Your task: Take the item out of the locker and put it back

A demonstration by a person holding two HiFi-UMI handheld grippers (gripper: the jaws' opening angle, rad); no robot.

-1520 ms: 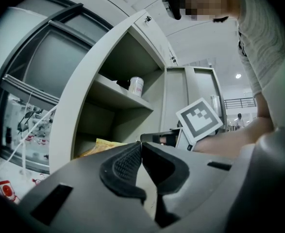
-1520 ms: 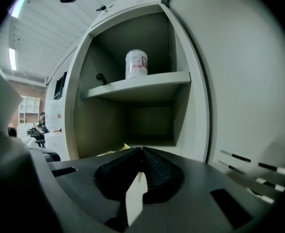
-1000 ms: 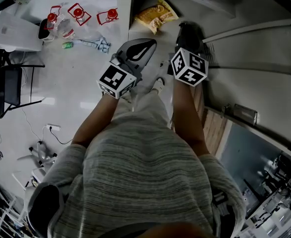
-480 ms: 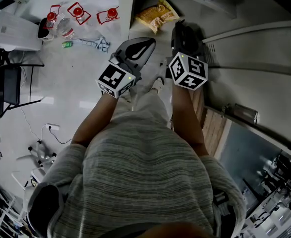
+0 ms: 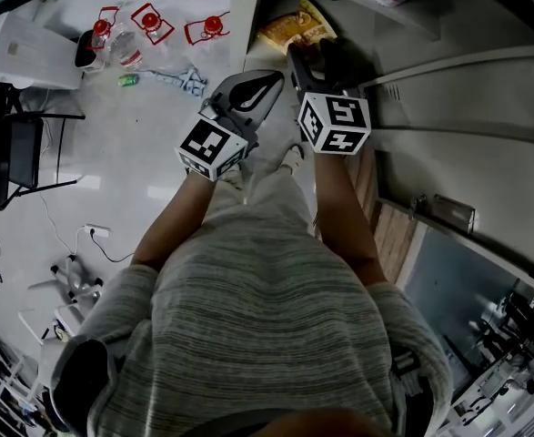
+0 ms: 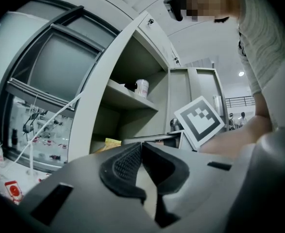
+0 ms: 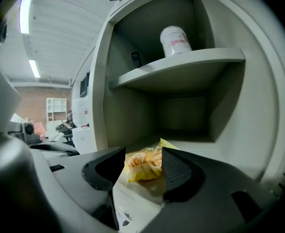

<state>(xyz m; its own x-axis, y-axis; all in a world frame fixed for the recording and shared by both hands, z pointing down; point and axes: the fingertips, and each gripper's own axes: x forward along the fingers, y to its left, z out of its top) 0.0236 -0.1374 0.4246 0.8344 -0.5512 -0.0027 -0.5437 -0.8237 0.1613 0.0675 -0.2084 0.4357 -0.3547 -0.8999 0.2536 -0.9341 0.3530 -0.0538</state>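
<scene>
A yellow snack bag (image 5: 292, 27) lies on the floor of the locker's lower compartment (image 7: 181, 135). My right gripper (image 5: 314, 55) points into that opening, just short of the bag. In the right gripper view the bag (image 7: 144, 165) shows through the gap of the right gripper (image 7: 143, 154). Its jaws have just been opening and stand open, touching nothing. My left gripper (image 5: 257, 89) hovers beside it, left of the locker, shut with nothing between its pads (image 6: 127, 164).
A white bottle (image 7: 175, 41) and a small dark object (image 7: 135, 58) stand on the upper shelf (image 7: 191, 62). The locker door (image 5: 467, 107) hangs open at the right. Red-framed items and bottles (image 5: 148, 24) litter the floor at the left, near a black chair (image 5: 21, 157).
The right gripper has moved up and left in the head view, toward the locker opening, and its jaws have opened. The left gripper has stayed in place.
</scene>
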